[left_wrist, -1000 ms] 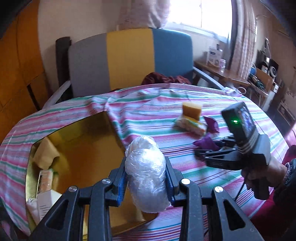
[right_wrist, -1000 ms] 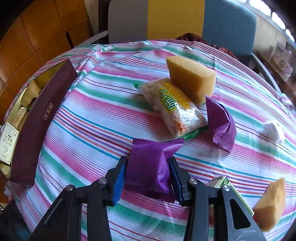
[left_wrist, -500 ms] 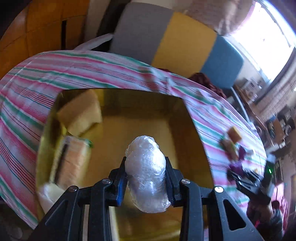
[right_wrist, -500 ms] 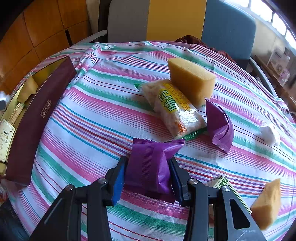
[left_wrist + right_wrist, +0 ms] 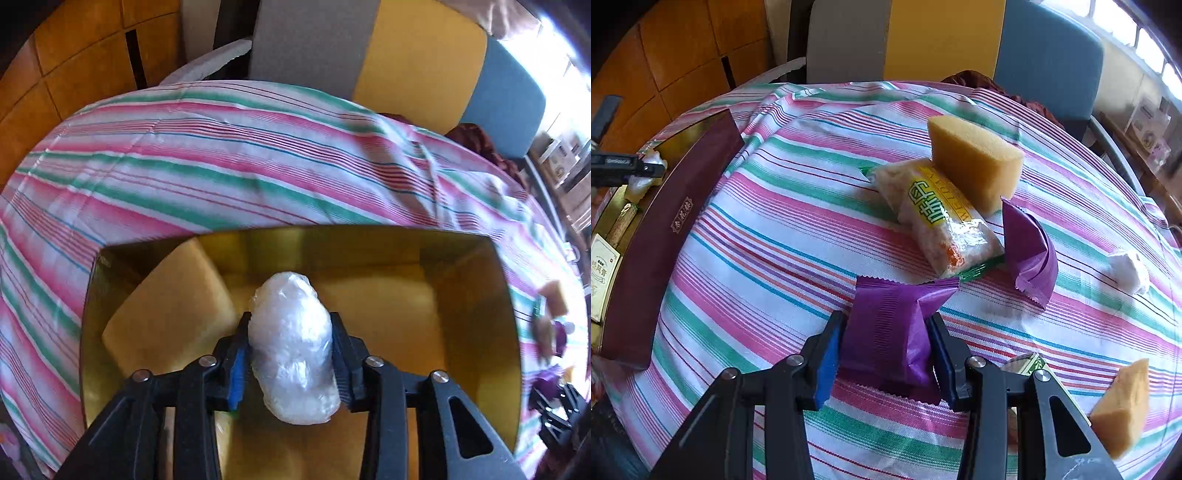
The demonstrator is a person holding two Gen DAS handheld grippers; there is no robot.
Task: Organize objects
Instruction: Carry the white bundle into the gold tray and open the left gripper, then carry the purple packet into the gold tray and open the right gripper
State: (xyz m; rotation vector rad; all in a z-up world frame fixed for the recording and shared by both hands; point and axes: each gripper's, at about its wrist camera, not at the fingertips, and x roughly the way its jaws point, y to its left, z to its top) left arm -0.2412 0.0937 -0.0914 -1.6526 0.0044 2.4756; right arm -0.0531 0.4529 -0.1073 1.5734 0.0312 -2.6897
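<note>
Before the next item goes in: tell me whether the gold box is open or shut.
Open. The gold box shows its bare gold floor, with no lid over it, and a yellow sponge lying inside.

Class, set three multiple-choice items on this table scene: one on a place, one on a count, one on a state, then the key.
1. Where is the plastic-wrapped bundle?
A. over the gold box
B. on the striped cloth
C. on the chair

2. How many purple packets show in the right wrist view?
A. one
B. two
C. four

3. The right hand-held gripper is
A. empty
B. shut on a sponge
C. shut on a purple packet

Key: A, gold lining lies behind and under the bundle; B, one gripped, another purple packet lies by the yellow sponge; C, both pads press its sides.
</note>
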